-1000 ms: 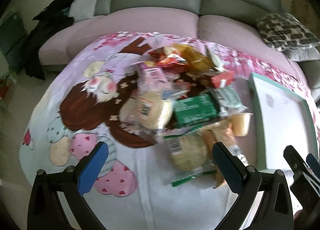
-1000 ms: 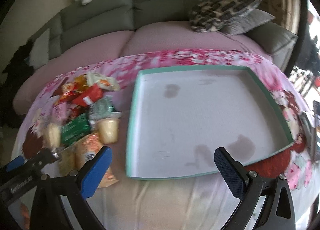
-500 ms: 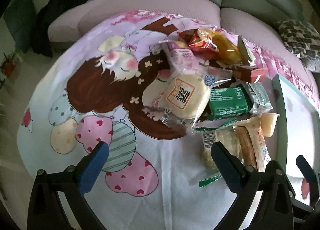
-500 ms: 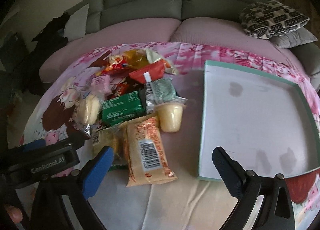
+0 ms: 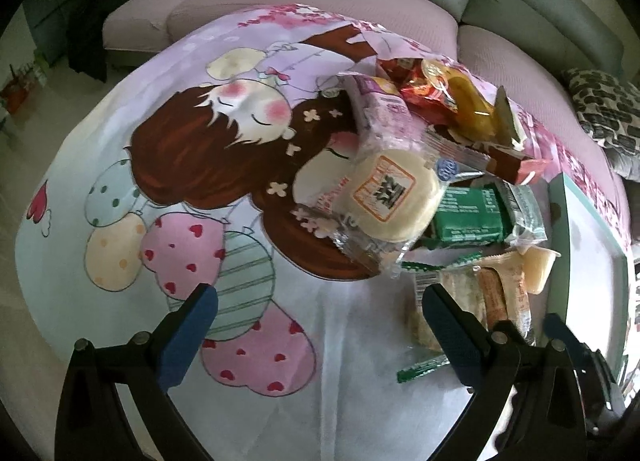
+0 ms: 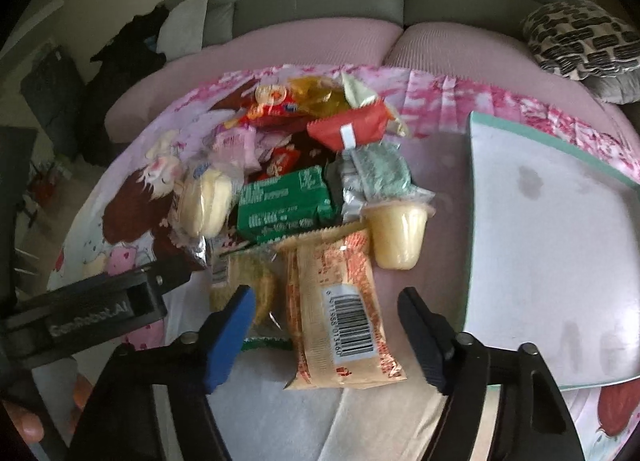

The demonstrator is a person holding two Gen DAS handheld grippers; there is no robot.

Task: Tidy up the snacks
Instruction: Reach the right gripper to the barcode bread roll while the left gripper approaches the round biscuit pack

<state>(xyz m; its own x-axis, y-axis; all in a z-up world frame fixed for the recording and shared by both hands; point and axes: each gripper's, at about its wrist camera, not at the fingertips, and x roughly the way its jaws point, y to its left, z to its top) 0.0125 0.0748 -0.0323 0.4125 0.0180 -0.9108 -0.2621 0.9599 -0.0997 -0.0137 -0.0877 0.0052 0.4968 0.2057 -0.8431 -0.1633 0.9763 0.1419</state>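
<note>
Closing in: right gripper (image 6: 324, 325) jaws just narrowed around orange barcode packet (image 6: 340, 301), pads not yet touching; view swung from tray to pile, so first pick looks imminent. Left gripper (image 5: 316, 325) gaping, empty, over cartoon cloth (image 5: 160, 181). Count: one teal tray (image 6: 472, 221), bare; one pudding cup (image 6: 398, 235); one green packet (image 6: 284, 205); one round bun (image 5: 394, 197).

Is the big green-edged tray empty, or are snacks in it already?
Empty. The tray shows only its bare pale bottom with a few dark smudges. All the snacks, like the barcode packet and pudding cup, lie beside it on the cloth.
</note>
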